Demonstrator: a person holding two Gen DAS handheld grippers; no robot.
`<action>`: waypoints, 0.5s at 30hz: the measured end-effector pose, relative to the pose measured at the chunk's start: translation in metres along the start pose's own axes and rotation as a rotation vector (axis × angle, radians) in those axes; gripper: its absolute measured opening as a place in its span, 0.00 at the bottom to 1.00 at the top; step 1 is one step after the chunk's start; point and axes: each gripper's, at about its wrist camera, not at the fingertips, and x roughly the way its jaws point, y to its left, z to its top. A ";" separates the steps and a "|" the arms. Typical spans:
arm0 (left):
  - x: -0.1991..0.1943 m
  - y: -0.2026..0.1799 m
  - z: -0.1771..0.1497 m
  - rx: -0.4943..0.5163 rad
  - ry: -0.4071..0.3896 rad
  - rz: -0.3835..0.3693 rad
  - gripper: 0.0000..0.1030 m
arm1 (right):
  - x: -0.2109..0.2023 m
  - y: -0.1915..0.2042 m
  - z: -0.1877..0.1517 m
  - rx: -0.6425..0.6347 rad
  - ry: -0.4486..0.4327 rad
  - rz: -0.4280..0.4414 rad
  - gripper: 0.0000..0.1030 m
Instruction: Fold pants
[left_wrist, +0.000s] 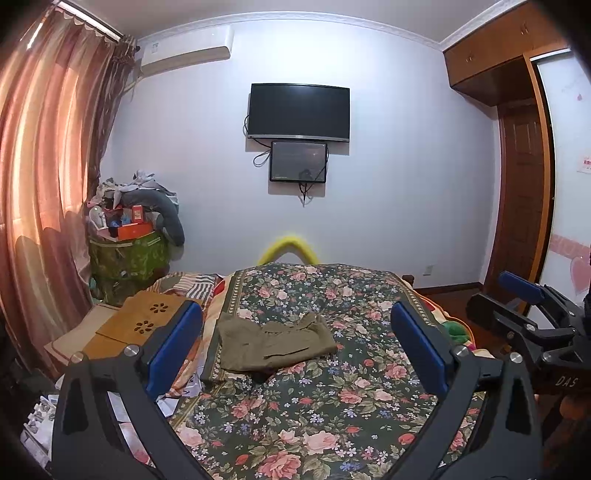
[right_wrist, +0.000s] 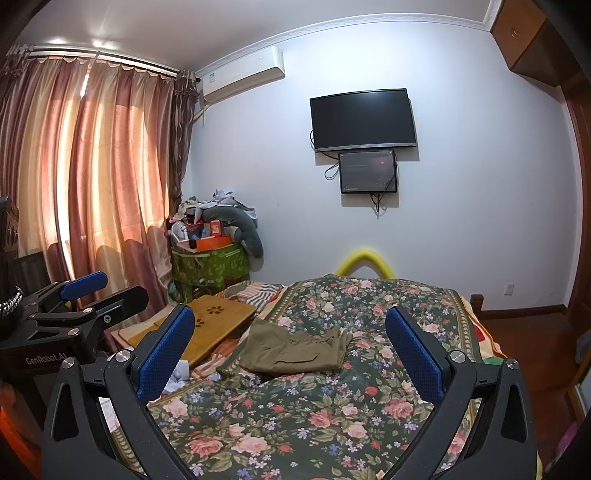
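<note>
The left claw (left_wrist: 295, 350) is held above the near part of the bed, its blue-padded fingers (left_wrist: 173, 347) spread wide with nothing between them. The right claw (right_wrist: 290, 354) is held in the same manner just beside it, fingers likewise spread and empty; each claw is seen at the edge of the other's view. The bed is covered by a dark floral quilt (left_wrist: 314, 406). The olive-green pants (left_wrist: 275, 341) are located further along the quilt, toward its left edge, lying in a folded, somewhat rumpled stack and well apart from both claws. A wooden lap tray (right_wrist: 218, 325) with flower-shaped cut-outs is positioned to the left of the pants, beside the quilt. A curved yellow foam piece (left_wrist: 290, 247) is visible beyond the foot of the bed. In the far left corner a green bin (left_wrist: 127, 258) piled with clutter is placed next to the curtains (left_wrist: 44, 177). A television (left_wrist: 298, 112) and a smaller screen (left_wrist: 298, 161) are mounted on the far wall.
</note>
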 end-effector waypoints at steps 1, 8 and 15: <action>0.000 0.000 0.000 -0.001 0.001 -0.003 1.00 | 0.000 0.000 0.000 -0.001 -0.001 -0.001 1.00; 0.003 0.001 0.000 -0.008 0.015 -0.030 1.00 | -0.001 0.000 0.001 -0.002 -0.005 -0.005 1.00; 0.006 0.002 -0.001 -0.021 0.026 -0.045 1.00 | -0.001 0.001 0.001 -0.003 -0.006 -0.008 1.00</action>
